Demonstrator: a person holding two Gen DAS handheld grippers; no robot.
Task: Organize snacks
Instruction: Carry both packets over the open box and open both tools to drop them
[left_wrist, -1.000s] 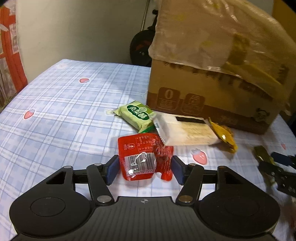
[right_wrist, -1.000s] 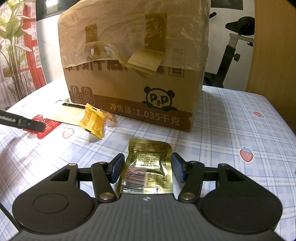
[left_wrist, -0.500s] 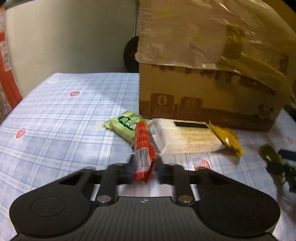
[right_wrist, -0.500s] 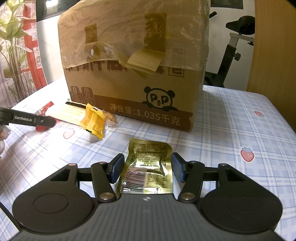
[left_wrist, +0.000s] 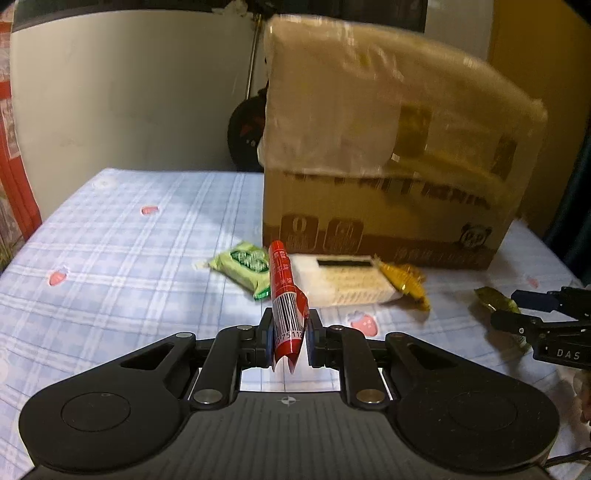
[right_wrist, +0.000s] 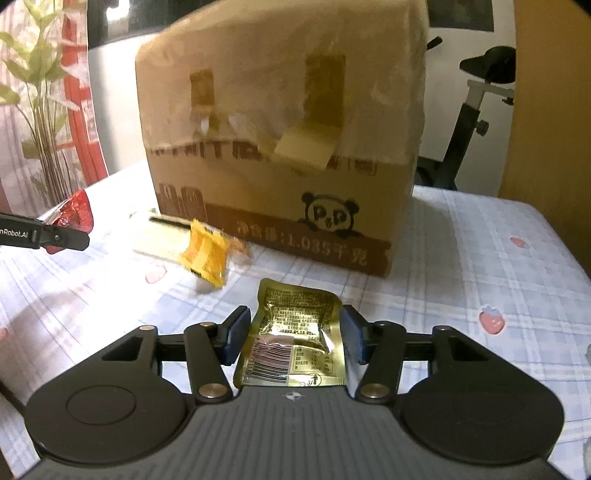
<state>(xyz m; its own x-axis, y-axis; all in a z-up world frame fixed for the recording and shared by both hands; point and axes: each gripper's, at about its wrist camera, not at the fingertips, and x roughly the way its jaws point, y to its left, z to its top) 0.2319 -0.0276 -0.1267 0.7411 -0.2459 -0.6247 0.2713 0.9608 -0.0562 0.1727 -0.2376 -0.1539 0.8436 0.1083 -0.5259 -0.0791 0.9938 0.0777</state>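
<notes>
Left gripper (left_wrist: 290, 325) shut hard on the red packet (left_wrist: 284, 288), pads pinching its barcode end, packet standing edge-on and tilted up and away between the jaws, clear of the checked strawberry tablecloth (left_wrist: 110, 258). From the right wrist view, only a side look at that grip: one black finger reaching in from the left edge, a crumpled red corner (right_wrist: 74, 214) poking above it. Right gripper (right_wrist: 293, 325) about half wide, pads pressed against both side edges of the gold packet (right_wrist: 291, 314), foil slightly buckled between them, barcode end tucked under the gripper body. In the left wrist view, the same gold packet (left_wrist: 493, 298) just a small dark-gold scrap between the blue-padded fingers at the far right, too small there to judge contact. Farther out, on the cloth in front of the taped cardboard box (left_wrist: 369, 184): green packet (left_wrist: 243, 264), white pack (left_wrist: 343, 280) and yellow packet (left_wrist: 402, 280) in a row, white pack touching the yellow one. Green packet visible from the left wrist only; from the right, just the yellow packet (right_wrist: 205, 254) with a pale strip of the white pack behind it. Panda print and loose tape flap on the box clear from the right wrist alone. Beyond the table, a potted plant (right_wrist: 33, 92) and an exercise bike (right_wrist: 476, 110) in the right wrist view, a dark wheel (left_wrist: 245, 129) against a pale wall in the left.
</notes>
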